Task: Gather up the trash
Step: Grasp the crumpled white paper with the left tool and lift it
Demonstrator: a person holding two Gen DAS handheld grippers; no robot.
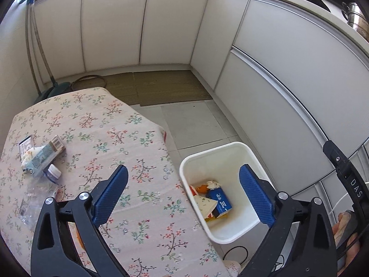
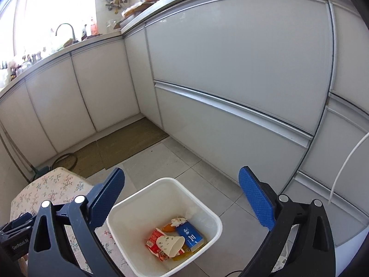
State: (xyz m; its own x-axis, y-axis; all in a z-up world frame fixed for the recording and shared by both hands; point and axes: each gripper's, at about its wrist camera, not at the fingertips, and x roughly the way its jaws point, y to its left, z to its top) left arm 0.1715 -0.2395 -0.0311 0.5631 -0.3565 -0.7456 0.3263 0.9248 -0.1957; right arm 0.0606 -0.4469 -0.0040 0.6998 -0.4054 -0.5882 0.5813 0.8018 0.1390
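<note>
Trash [image 1: 42, 159] is split between two places: a heap of wrappers, a small box and a white-capped bottle [image 1: 53, 172] lies at the far left of the table [image 1: 129, 152], and more sits in the bin [image 2: 207, 210] on the floor just right of the table edge: a blue carton [image 2: 190, 234], a paper cup [image 2: 170, 242], a red wrapper [image 2: 153, 240].

Both tongs are released and empty. The left gripper [image 1: 183, 196] hangs spread wide over the near table edge and the bin rim, nothing between its pads. The right gripper [image 2: 182, 198] stands just as wide above the bin's mouth.

From here I see a few risks. A clear bag [image 1: 34, 198] lies near the left gripper on the cloth; it is thin and slippery, so the pads could close on a fold and lose it on the way across. The bottle could roll if nudged while the heap is picked at. The floral cloth may bunch up under a low pinch and drag the heap with it. The bin looks light and stands close to the table, so a swinging gripper could knock it aside or tip it.
</note>
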